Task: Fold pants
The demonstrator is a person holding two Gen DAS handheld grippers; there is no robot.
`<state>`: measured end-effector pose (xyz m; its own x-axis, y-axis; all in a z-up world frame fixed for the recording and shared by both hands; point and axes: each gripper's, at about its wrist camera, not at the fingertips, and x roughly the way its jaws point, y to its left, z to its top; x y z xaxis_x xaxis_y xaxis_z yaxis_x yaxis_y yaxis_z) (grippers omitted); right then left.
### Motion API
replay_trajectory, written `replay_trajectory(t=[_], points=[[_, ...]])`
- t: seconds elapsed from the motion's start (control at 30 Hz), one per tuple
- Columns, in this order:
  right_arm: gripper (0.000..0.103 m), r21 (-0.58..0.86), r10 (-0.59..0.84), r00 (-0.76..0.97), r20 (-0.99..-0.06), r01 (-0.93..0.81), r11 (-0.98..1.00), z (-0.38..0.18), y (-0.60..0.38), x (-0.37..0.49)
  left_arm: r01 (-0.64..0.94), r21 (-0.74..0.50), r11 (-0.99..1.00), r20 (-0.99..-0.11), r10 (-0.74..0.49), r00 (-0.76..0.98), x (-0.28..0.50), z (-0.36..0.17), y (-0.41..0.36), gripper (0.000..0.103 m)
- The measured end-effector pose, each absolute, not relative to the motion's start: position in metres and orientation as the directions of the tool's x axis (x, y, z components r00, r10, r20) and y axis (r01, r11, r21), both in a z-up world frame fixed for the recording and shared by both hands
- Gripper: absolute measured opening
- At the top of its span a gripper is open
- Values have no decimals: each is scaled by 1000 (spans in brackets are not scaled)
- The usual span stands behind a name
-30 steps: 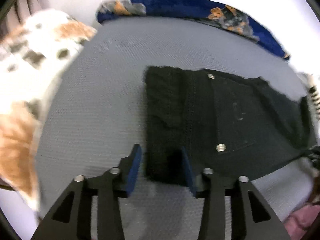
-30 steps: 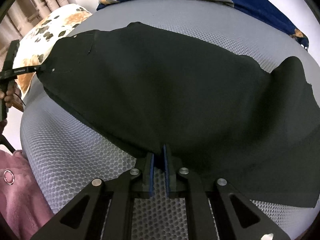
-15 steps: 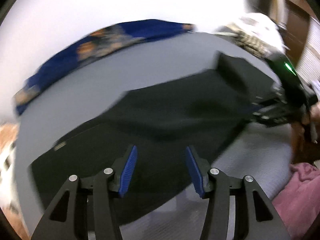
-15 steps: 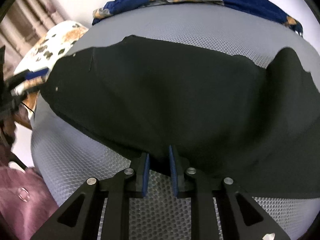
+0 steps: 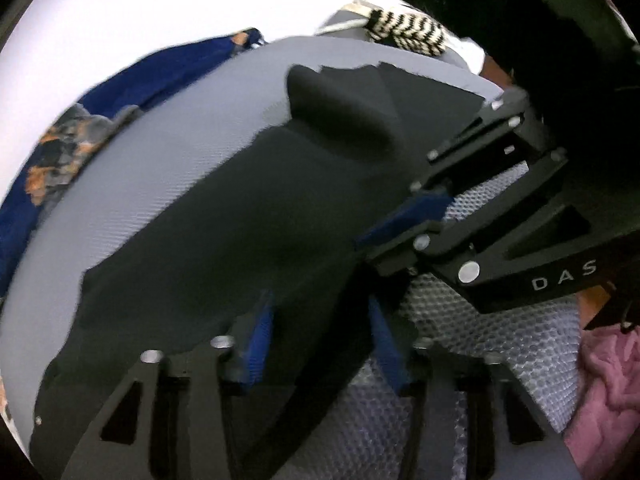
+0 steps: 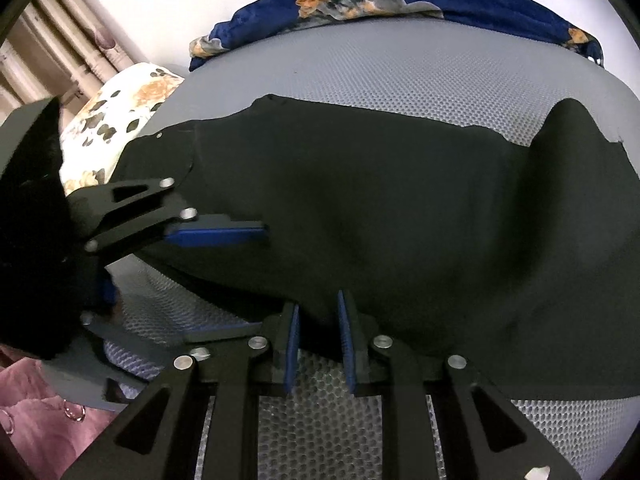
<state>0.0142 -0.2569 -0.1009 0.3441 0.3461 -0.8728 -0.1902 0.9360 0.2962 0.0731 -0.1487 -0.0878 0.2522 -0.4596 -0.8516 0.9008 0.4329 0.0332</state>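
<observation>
At the left gripper (image 5: 320,334): parted wide, blue pads either side of the near edge of the pants (image 5: 240,220), clamping nothing. Black cloth between and just ahead of the tips, running away forward and to the left. Close on the right, almost touching, the right gripper (image 5: 420,216), reaching in over the same edge.

At the right gripper (image 6: 320,332): also parted, though less widely, with the near edge of the pants (image 6: 400,200) in the gap but not pinched. To its left, the left gripper (image 6: 216,232), one pad flat over the cloth near the riveted pocket.

Outward from both: pants spread flat on the grey bed (image 6: 400,72), long axis crosswise to the right tool. Waist end off to its left, by the left tool. Leg end well away to its right, humped up at the far corner rather than flat.

Beyond the cloth: a blue blanket (image 6: 400,0) along the far side, a floral pillow (image 6: 120,120) past the waist, pink cloth (image 5: 608,380) nearside.

Judging by this: grip on the long near edge not yet taken. For a fold end to end, leg end nearer the right tool, waist nearer the left. For a fold across, both already placed on the near edge, needing only to close. Risk: tools crowded together, so a sagging lift and the humped leg end left unsmoothed.
</observation>
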Motion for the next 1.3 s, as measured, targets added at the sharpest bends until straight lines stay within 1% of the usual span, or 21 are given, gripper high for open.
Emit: replay_trajectory(t=[0.03,0.1,0.17,0.23,0.33,0.43,0.53,0.67,0.73,0.8,0.83,0.87,1.03,1.2,1.23,1.3], points=[[17,306,355,341,-871,-189,933,-100,-259,14,898,29,438,-861,-446,245,76,-92,-151,11],[21,335,372,322,-871,-166,928,-99,-265,14,892,-1,452,-871,-439,221,83,-97,-151,5],[34,342,371,356,-858,-144,929,-93,-277,9,885,-22,465,-867,-450,215,85,-97,-149,4],[43,351,361,394,-845,-99,931,-86,-295,6,884,-27,466,-859,-462,218,84,-95,-148,4],[45,374,316,464,-828,37,927,-83,-339,7,882,-35,471,-856,-470,217,84,-95,-147,4],[46,400,235,509,-828,241,884,-91,-397,11,877,-51,478,-856,-473,208,85,-97,-145,4],[46,453,199,529,-825,407,793,-107,-448,16,873,-56,484,-854,-477,210,84,-96,-144,4],[46,519,208,546,-812,511,685,-129,-486,23,864,-73,498,-851,-483,207,86,-97,-142,4],[45,567,239,565,-790,524,636,-137,-494,27,860,-82,504,-851,-485,203,87,-98,-142,4],[29,594,252,582,-773,527,608,-139,-496,30,858,-84,507,-850,-485,204,87,-98,-141,4],[16,586,245,578,-778,528,615,-137,-496,34,857,-85,508,-850,-486,204,87,-98,-141,4],[12,577,239,575,-782,526,625,-134,-494,36,857,-86,508,-848,-488,205,87,-98,-141,4],[9,548,228,561,-796,507,665,-103,-482,63,844,-120,523,-839,-508,196,89,-99,-137,4],[9,512,238,549,-801,423,748,-73,-462,122,820,-169,546,-824,-535,186,95,-98,-129,4],[11,512,253,543,-801,399,761,-71,-455,141,816,-177,550,-822,-538,185,97,-99,-127,4],[18,510,286,520,-805,359,782,-72,-440,178,800,-188,569,-820,-539,191,100,-99,-124,4]])
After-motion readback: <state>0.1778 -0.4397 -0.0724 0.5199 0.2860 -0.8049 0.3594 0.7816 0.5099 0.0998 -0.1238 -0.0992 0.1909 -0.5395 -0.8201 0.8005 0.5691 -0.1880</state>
